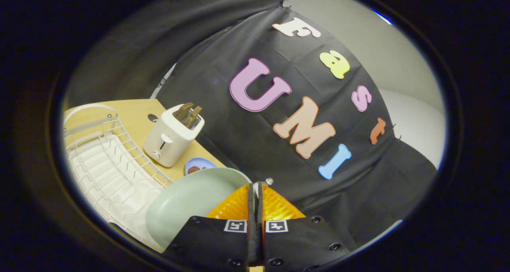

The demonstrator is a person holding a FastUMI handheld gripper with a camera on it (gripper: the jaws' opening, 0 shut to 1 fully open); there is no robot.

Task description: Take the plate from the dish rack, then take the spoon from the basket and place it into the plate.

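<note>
A pale green plate (pixel 191 202) hangs tilted above the near end of the white wire dish rack (pixel 107 164). Its right rim runs in between the fingers of my gripper (pixel 255 190), whose jaws stand nearly together and pinch that rim. The plate's lower part is hidden behind the gripper body. The view is tilted, so the table (pixel 135 112) slopes away to the left.
A cream toaster (pixel 173 134) with slices in its slots stands on the wooden table beside the rack. A small blue dish (pixel 198 166) with something brown on it lies just beyond the plate. The booth's black cloth wall hangs ahead of the fingers.
</note>
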